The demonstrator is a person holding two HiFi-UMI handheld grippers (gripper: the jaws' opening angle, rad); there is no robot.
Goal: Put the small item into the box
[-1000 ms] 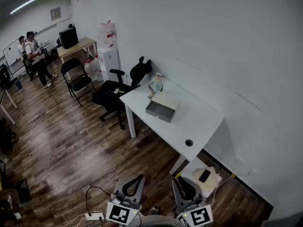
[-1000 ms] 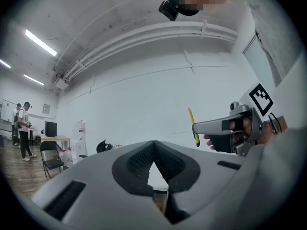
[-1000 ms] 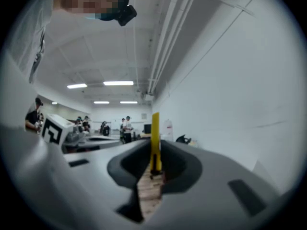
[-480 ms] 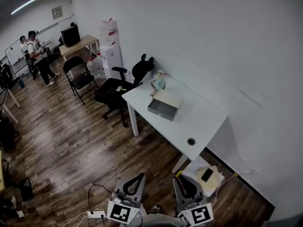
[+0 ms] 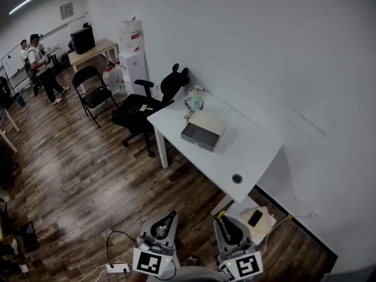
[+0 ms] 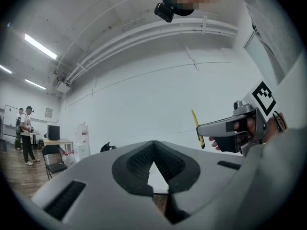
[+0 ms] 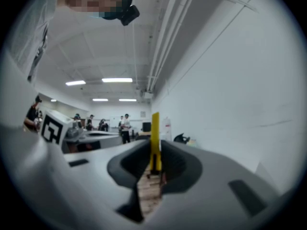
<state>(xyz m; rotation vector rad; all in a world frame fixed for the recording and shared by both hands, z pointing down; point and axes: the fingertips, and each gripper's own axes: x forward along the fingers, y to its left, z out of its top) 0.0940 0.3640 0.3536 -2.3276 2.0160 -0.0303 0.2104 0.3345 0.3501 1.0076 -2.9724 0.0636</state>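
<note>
Box (image 5: 202,132), grey and open-topped, is seen lying on the white table (image 5: 252,151) against the wall, far from both grippers. A small figure (image 5: 194,102) is stood upright just beside the box's far corner, outside it. A black office chair (image 5: 147,107) is placed at the table's left end.

Both tools are held low and close to the body at the bottom of the head view, side by side above the wooden floor (image 5: 76,175), with their jaws pointed forward toward the table. The left gripper (image 6: 153,145) is seen with its jaw tips brought together and nothing caught between them. The right gripper (image 7: 154,150) is closed on a thin yellow strip (image 7: 155,133), which is held upright and juts past the jaw tips. In the left gripper view, fingers (image 6: 217,145) are seen wrapped round the right gripper's handle.
</note>
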